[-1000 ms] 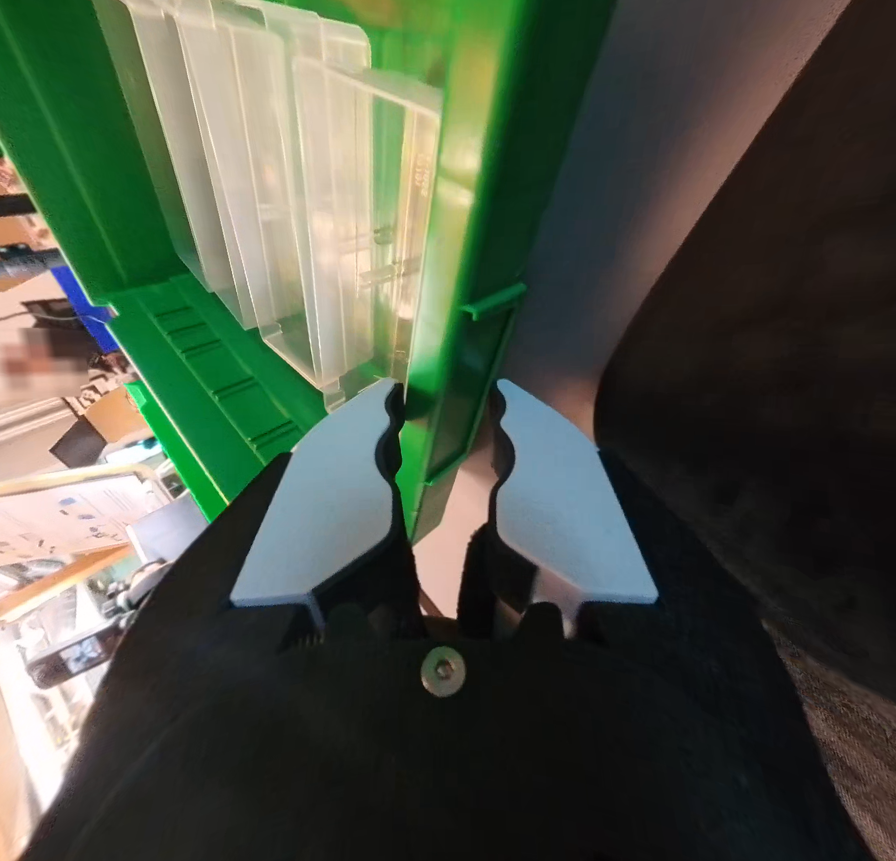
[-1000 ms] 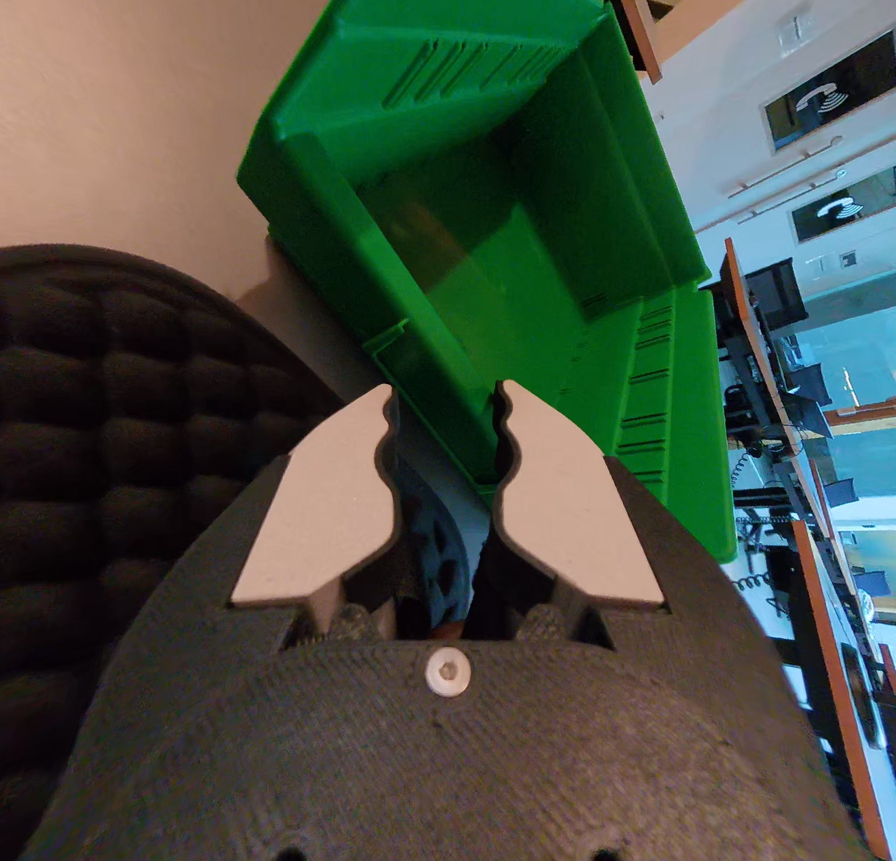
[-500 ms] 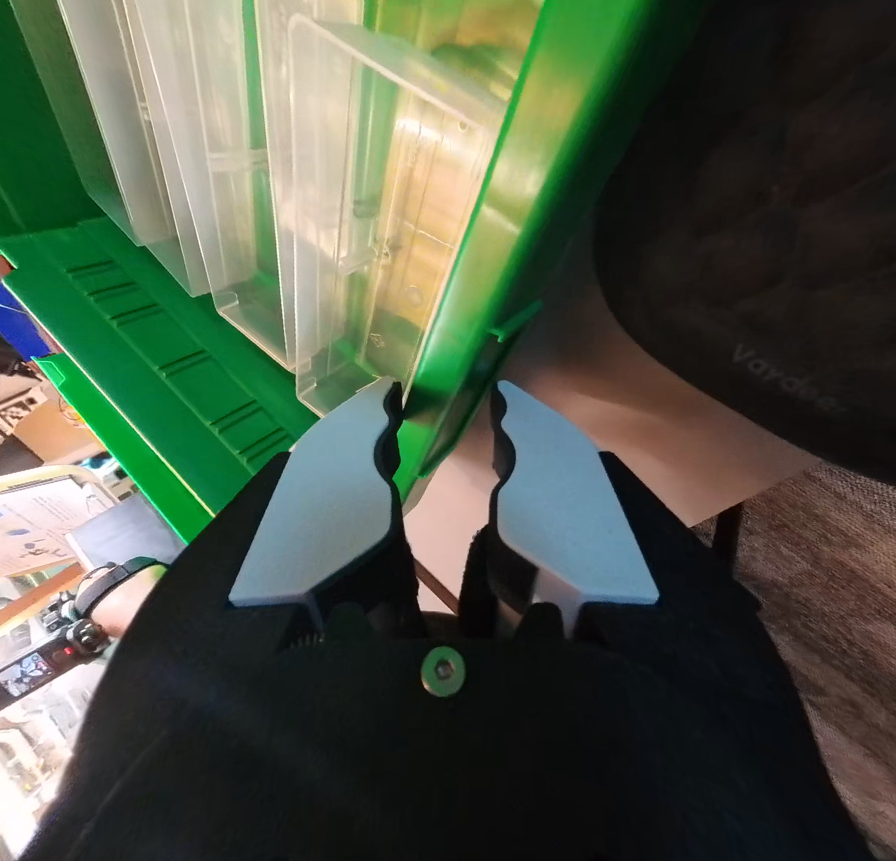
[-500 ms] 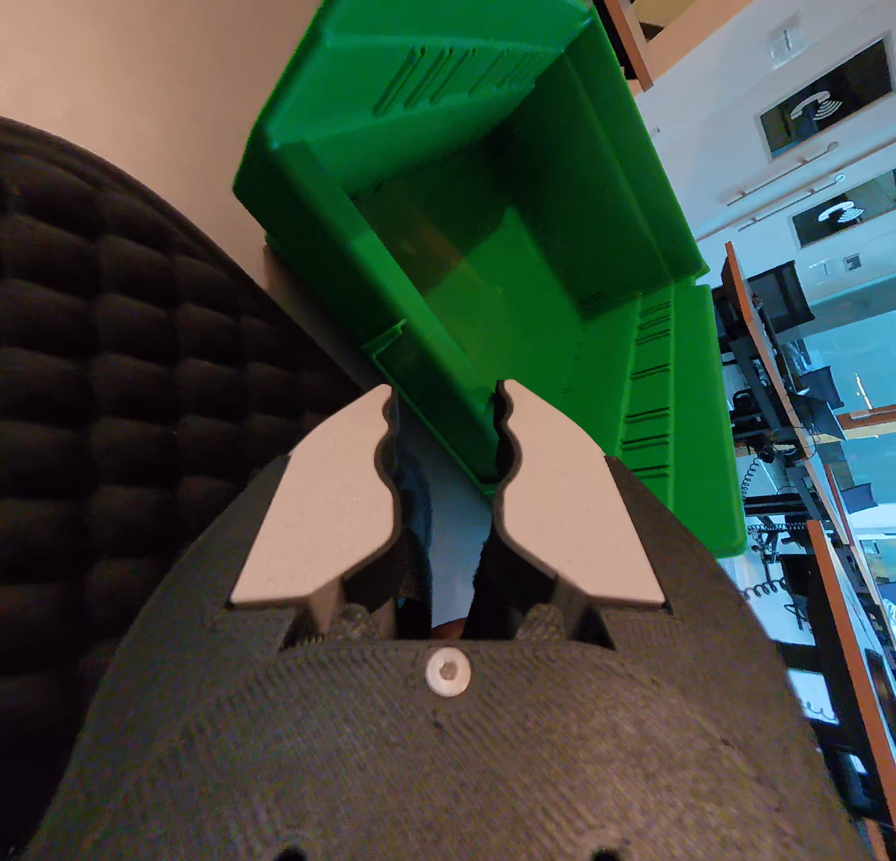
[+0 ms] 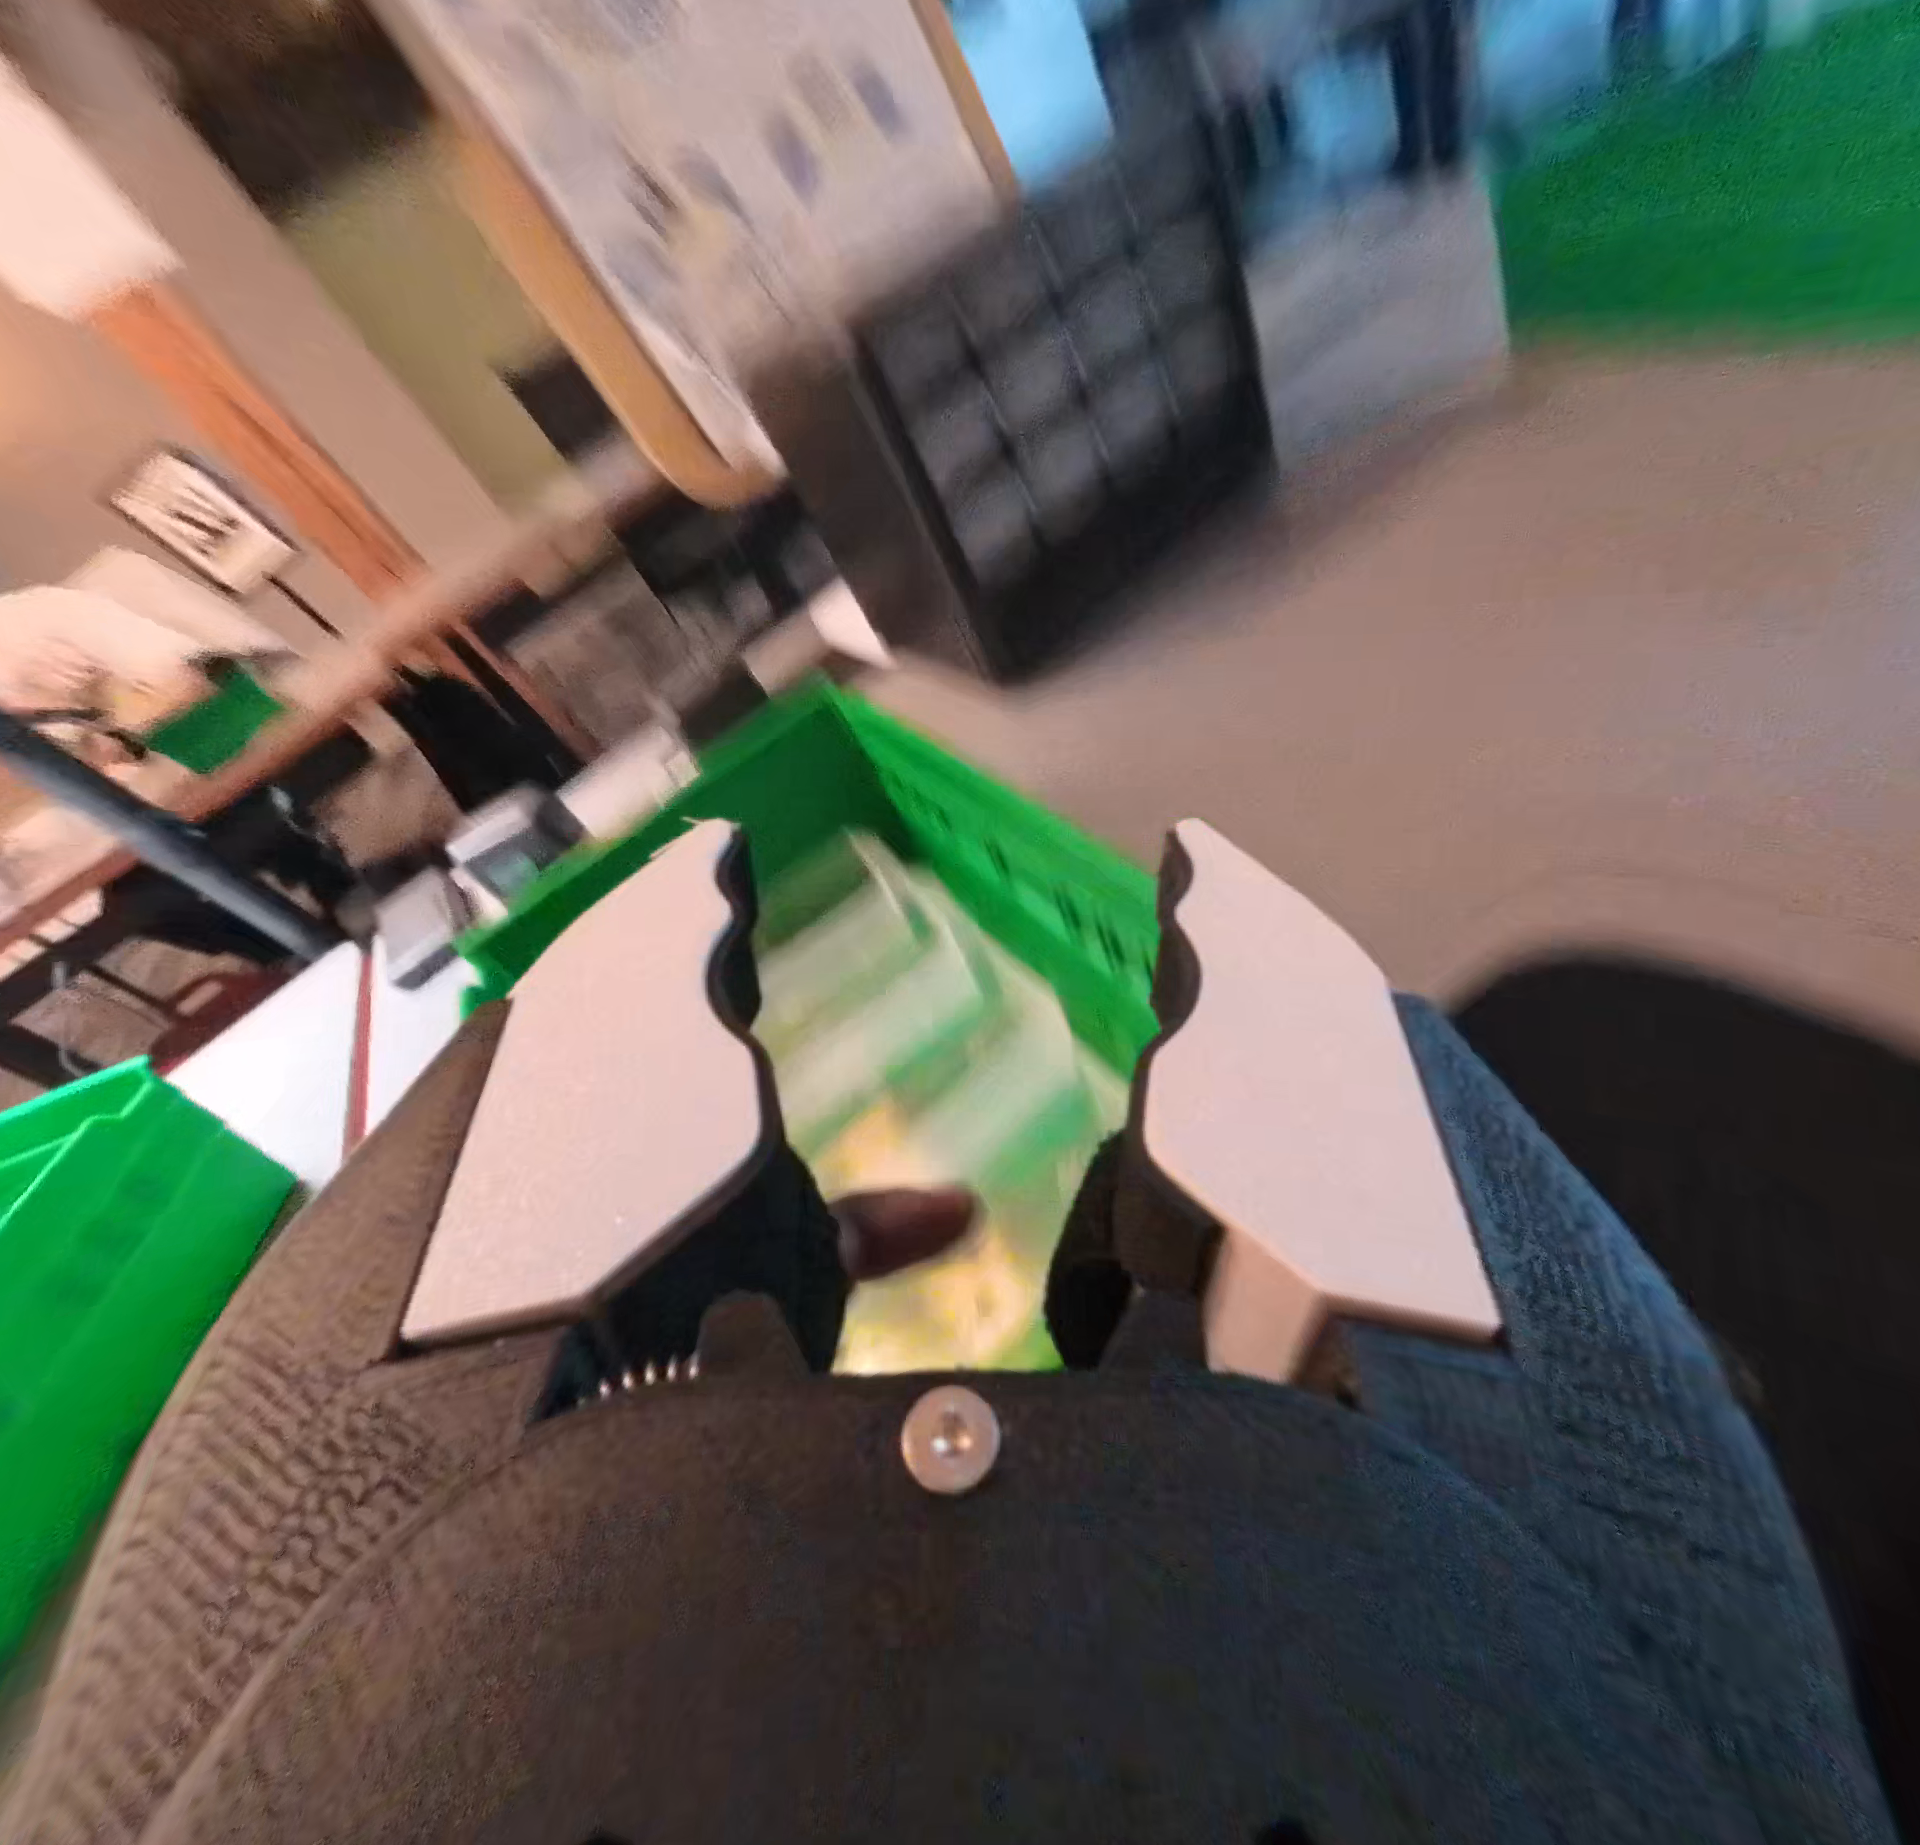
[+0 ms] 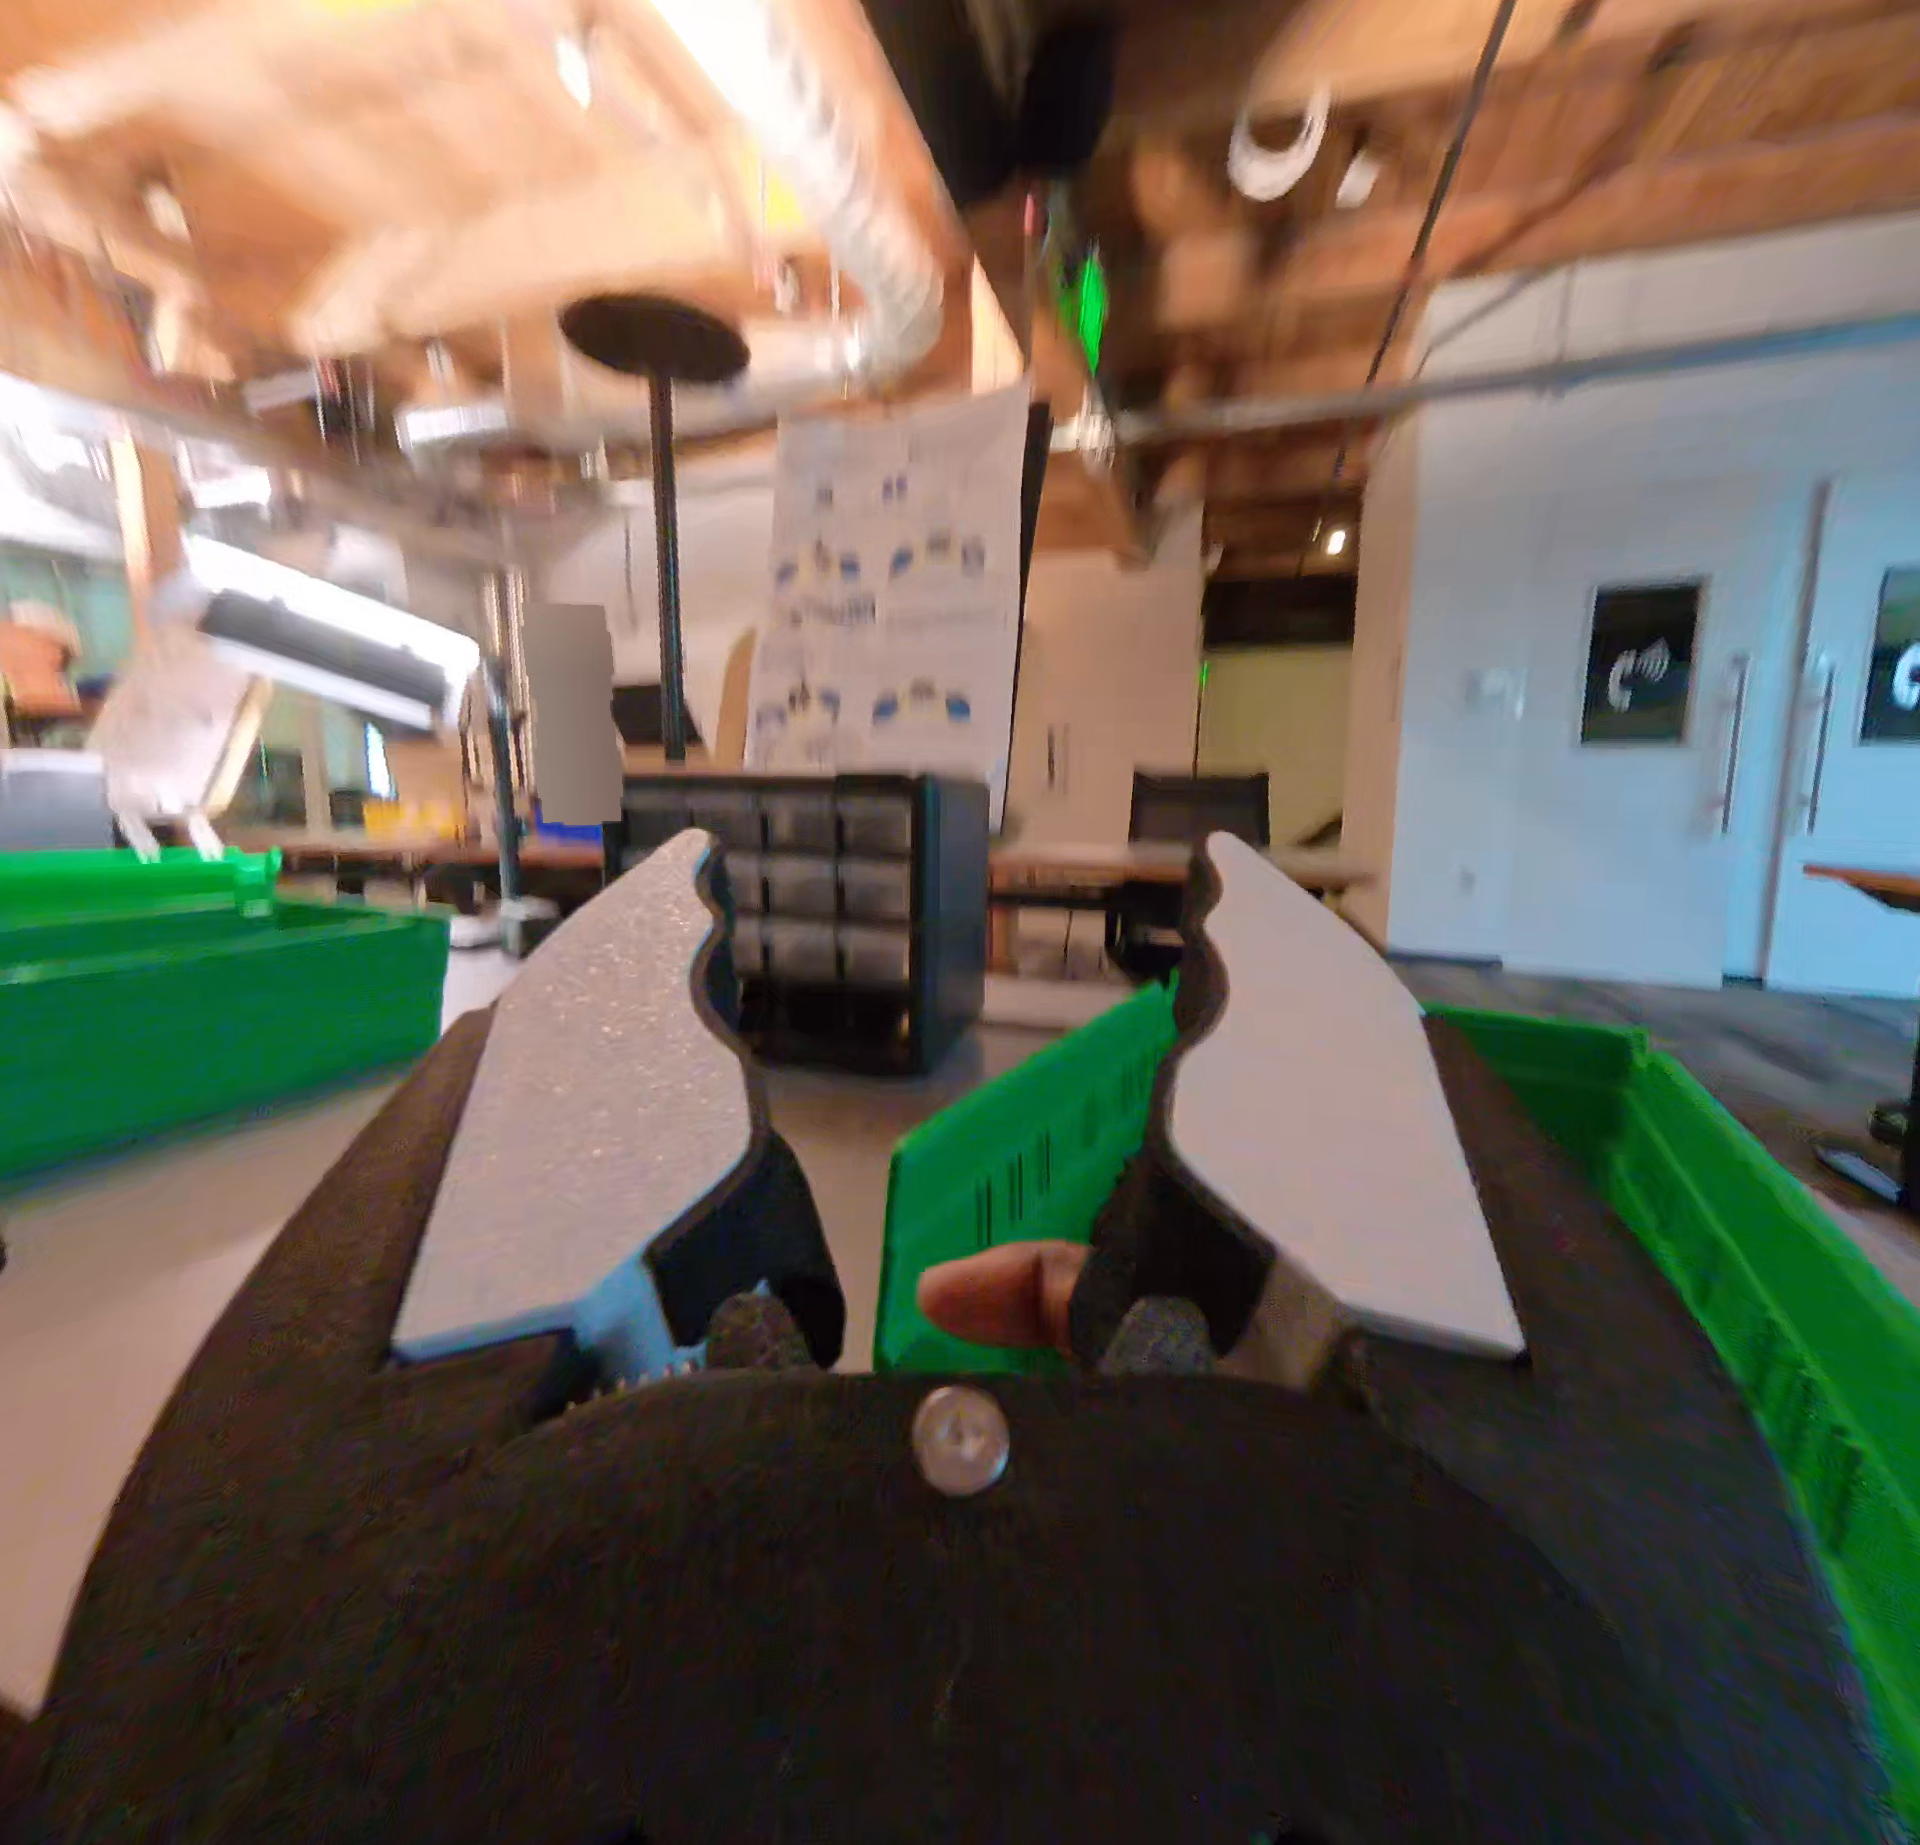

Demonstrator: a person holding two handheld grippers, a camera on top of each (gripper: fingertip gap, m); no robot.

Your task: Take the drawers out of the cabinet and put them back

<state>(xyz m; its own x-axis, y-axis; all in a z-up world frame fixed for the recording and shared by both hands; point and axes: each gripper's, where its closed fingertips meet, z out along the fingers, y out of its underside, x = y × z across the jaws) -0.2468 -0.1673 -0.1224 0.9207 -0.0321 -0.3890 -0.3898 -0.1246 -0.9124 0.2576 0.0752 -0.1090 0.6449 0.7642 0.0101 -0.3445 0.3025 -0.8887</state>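
Note:
The black cabinet point(image 6: 831, 912) with rows of small drawers stands on the table ahead in the right wrist view. It also shows blurred in the left wrist view point(image 5: 1060, 393). My left gripper point(image 5: 956, 850) is open and empty above a green bin point(image 5: 987, 860) that holds clear plastic drawers point(image 5: 894, 985). My right gripper point(image 6: 956, 850) is open and empty, with the wall of a green bin point(image 6: 1039, 1151) between its fingers but not gripped. Both views are motion-blurred.
A second green bin point(image 6: 208, 995) sits on the table point(image 6: 156, 1276) at the left. A black chair point(image 5: 1714, 1172) is at the right of the left wrist view. A person's fingertip point(image 6: 997, 1296) shows under the right gripper. Desks and white doors lie behind.
Both grippers were shut on green bin walls with the bins tilted up. Now both have opened and let go, the bins rest on the table, and both views have swung toward the cabinet.

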